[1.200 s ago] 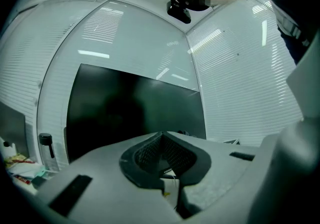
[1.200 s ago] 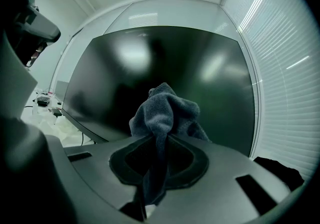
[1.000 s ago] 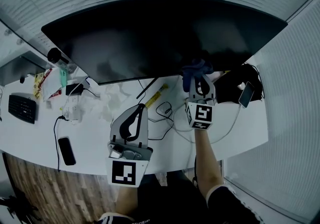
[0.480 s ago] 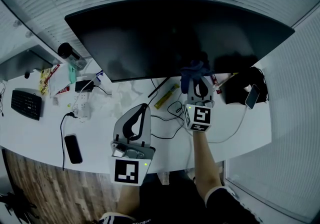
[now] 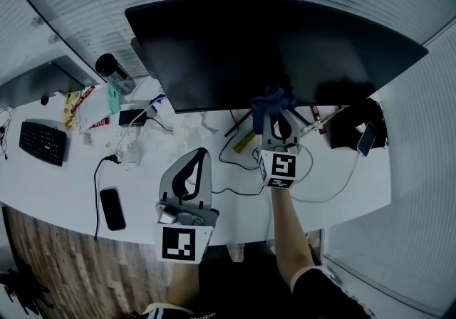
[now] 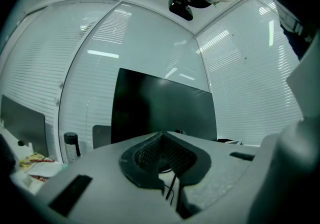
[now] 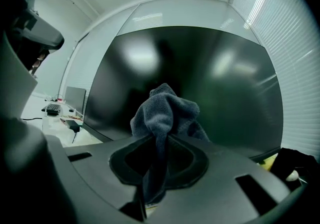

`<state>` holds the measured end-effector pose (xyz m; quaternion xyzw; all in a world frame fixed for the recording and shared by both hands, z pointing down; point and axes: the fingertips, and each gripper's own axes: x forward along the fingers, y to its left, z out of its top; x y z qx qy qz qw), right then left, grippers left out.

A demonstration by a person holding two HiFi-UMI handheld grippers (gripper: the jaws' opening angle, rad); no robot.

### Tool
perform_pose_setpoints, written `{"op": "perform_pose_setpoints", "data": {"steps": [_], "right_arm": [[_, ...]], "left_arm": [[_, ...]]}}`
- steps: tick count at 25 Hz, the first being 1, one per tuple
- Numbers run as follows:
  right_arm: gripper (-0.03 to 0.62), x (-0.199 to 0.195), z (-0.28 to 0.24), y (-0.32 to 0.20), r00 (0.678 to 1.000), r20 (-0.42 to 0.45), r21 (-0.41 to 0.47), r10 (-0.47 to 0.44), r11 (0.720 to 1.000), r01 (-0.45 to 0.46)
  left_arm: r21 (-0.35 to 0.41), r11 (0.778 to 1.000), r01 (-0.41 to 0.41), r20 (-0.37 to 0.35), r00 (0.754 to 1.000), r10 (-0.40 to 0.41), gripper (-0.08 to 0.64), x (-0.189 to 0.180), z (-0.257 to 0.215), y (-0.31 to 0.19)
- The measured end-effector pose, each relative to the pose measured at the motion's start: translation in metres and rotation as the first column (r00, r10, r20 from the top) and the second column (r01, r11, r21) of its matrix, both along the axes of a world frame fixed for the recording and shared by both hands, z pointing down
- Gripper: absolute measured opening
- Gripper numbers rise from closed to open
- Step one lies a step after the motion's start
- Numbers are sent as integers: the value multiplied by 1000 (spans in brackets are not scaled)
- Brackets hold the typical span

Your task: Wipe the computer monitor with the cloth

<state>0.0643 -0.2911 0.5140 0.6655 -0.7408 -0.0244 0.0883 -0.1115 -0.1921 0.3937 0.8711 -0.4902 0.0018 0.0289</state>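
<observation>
A wide black monitor [image 5: 271, 47] stands at the back of the white desk [image 5: 142, 189], its dark screen [image 7: 200, 83] filling the right gripper view. My right gripper [image 5: 274, 112] is shut on a bunched blue-grey cloth [image 5: 271, 102], which sits against the screen's lower edge. The cloth [image 7: 165, 113] sticks up from between the jaws. My left gripper [image 5: 194, 164] hovers over the desk in front of the monitor [image 6: 160, 113], shut with nothing in it; its jaws meet.
Cables [image 5: 235, 161] and a yellow item [image 5: 244, 141] lie under the monitor. A phone [image 5: 112, 208], power strip [image 5: 128, 141], keyboard [image 5: 43, 143] and bottle [image 5: 114, 72] sit left. A black bag [image 5: 349, 129] and a phone [image 5: 369, 139] are right. Blinds stand behind.
The view has shifted so the monitor and desk items sit further right. The right gripper with the cloth has moved left along the screen's lower edge. The left gripper has held still.
</observation>
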Motion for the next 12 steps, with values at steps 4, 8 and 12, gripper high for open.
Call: {"op": "perform_pose_setpoints", "data": {"steps": [4, 8, 12], "right_arm": [[43, -25, 2, -1, 1000, 7, -5, -28, 1000, 28], [43, -47, 2, -4, 999, 13, -4, -48, 999, 48], [43, -71, 1, -6, 997, 21, 1, -69, 998, 69]], "left_arm": [[2, 1000, 14, 2, 1000, -14, 3, -17, -1, 1], [0, 1000, 31, -3, 1000, -31, 5, -34, -1, 2], [-5, 999, 45, -8, 999, -45, 4, -49, 1, 1]]}}
